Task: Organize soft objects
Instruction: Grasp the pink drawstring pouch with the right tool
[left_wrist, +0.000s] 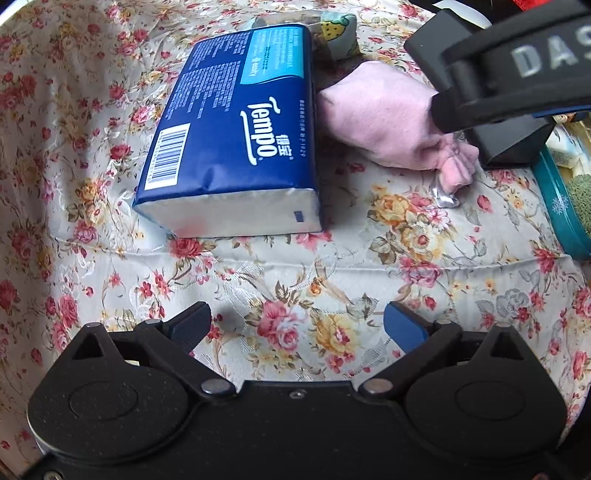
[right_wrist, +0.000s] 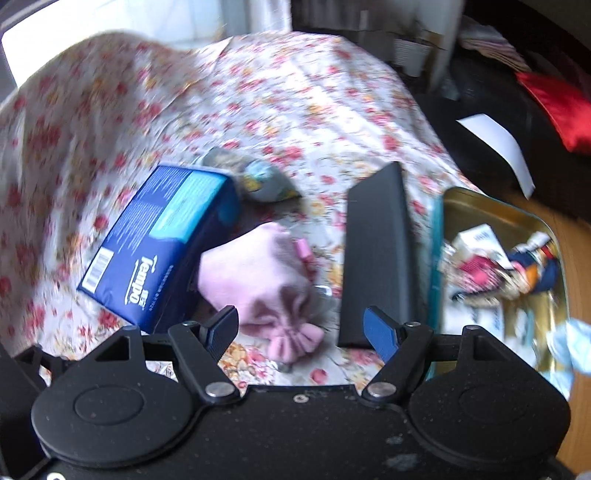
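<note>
Left wrist view: the pink drawstring pouch lies on the floral-clothed bench, touching the blue tissue pack, its gathered neck towards the teal tin. The left tongs hang wide open and empty over bare cloth. The right tongs, partly open and empty, hover above the pouch's neck. Closing there may pinch only the ruffle or cloth, and the pouch could slip.
</note>
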